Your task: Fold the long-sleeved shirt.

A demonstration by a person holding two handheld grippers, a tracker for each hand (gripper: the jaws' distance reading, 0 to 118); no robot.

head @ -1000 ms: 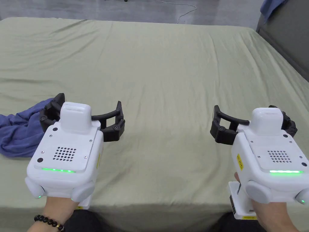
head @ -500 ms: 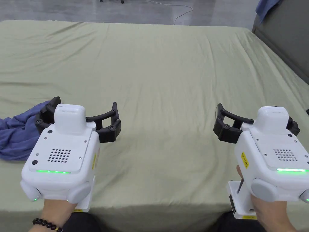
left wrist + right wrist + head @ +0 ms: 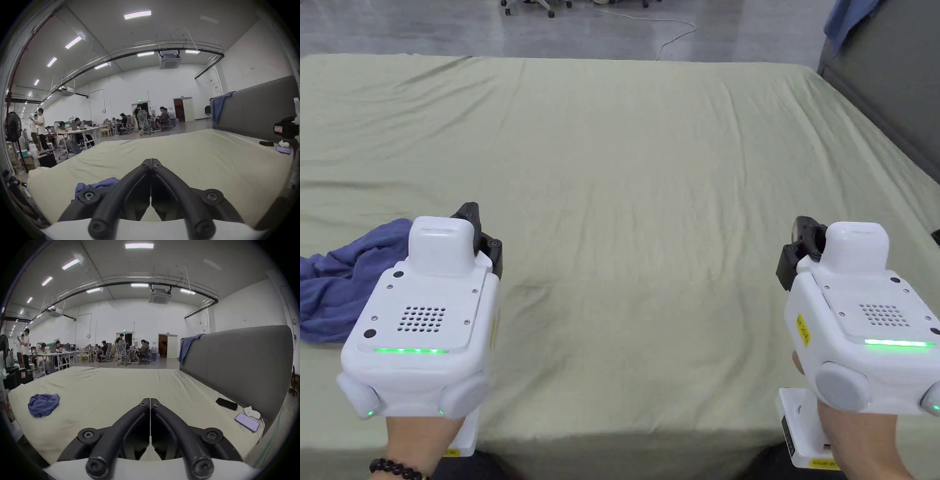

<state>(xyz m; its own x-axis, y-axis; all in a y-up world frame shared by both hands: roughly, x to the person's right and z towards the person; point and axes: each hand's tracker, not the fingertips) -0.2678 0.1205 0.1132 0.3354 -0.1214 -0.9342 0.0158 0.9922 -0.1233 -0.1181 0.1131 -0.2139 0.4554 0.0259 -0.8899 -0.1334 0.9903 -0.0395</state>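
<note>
I've just closed both tools: the left tool (image 3: pixel 151 164) and right tool (image 3: pixel 150 403) now sit narrow, jaws together on nothing, where they gaped before. The shirt (image 3: pixel 337 284) lies crumpled on the bed (image 3: pixel 650 162), just left of my left tool, ungrasped. Folding hasn't started.

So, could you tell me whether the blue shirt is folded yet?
Not folded: the blue shirt lies crumpled in a heap on the bed.
</note>
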